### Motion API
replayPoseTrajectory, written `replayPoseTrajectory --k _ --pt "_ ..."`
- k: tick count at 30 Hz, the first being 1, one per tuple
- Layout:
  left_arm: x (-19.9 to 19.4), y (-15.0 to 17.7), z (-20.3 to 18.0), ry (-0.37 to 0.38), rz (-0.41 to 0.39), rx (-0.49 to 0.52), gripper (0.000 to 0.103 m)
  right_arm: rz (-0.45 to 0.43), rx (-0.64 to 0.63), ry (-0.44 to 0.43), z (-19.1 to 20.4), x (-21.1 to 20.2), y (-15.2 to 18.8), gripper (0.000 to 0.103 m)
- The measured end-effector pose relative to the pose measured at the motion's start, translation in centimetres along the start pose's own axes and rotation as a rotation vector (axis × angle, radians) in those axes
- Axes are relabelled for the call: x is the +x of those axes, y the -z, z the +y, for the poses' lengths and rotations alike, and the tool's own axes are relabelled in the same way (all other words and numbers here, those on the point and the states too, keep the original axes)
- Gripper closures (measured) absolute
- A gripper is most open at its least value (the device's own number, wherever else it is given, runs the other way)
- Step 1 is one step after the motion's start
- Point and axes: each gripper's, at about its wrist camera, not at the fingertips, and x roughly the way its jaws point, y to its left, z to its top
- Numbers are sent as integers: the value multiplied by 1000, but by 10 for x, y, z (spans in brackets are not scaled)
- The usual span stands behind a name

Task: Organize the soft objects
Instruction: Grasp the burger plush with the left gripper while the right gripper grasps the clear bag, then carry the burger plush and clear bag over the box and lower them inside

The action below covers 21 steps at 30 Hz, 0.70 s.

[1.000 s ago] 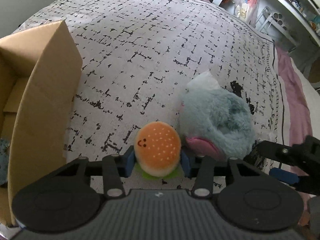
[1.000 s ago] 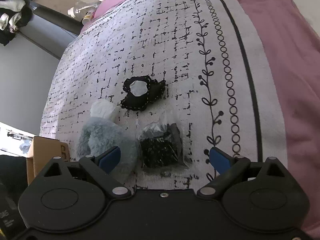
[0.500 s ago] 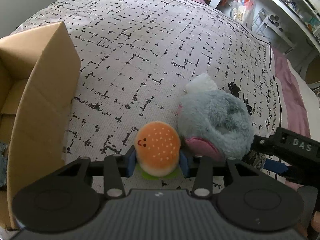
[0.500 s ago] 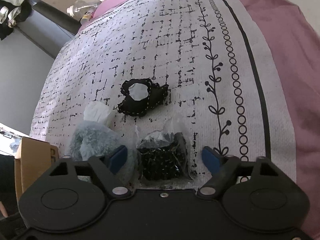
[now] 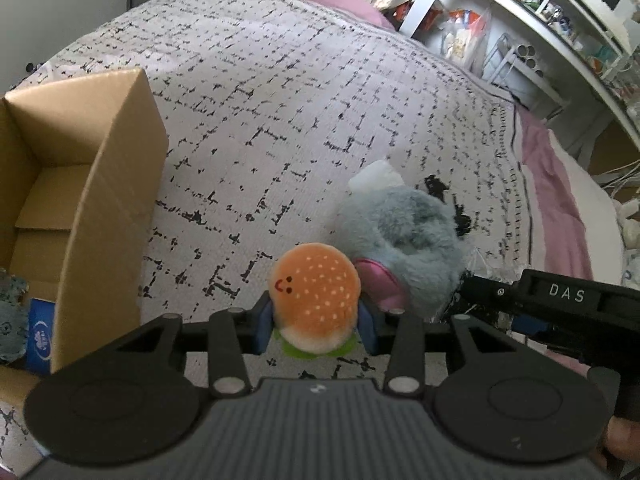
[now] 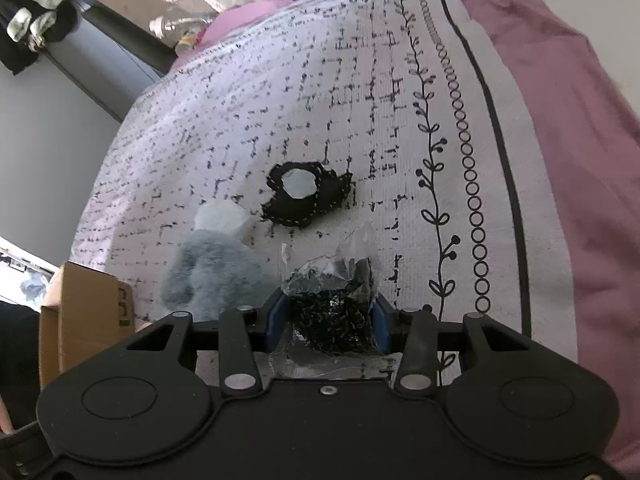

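both hands are loaded now and the sorting is looking only partly done: the cardboard box point(image 5: 92, 184) at the left of the bed is already holding a couple of things, a blue packet point(image 5: 39, 334) and something grey-green and fuzzy point(image 5: 11, 322) at its near end, though most of the inside is hidden. the left claw point(image 5: 316, 322) is squeezing the burger plush point(image 5: 314, 294) between its blue pads, the toy sitting right in the middle of the claw with its smiling bun poking up past the fingertips and the green lettuce edge showing beneath. the right claw point(image 6: 329, 322) has just been closing, and its pads are now pressing on both sides of a clear bag of black bits point(image 6: 334, 300), the crinkled plastic top sticking out ahead of the fingers. so that is two items gripped and, i'd judge, heading for the box, which is lying well off to the left of both claws. what is remaining on the patterned blanket point(image 5: 280, 100): the grey fluffy plush point(image 5: 404, 236) with its pink patch, lying just beside the burger and touching it on the right, a white lump point(image 6: 222, 216) tucked behind it, and the black fabric piece with a pale centre point(image 6: 306, 194) lying further up the bed, apart from the bag. at least three things waiting, then.
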Motion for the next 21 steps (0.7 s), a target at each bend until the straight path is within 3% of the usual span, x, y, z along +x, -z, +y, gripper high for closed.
replayPoseTrajectory --k 21 --pt "-77 -1 14 114 -105 39 61 -93 -47 28 37 -77 23 61"
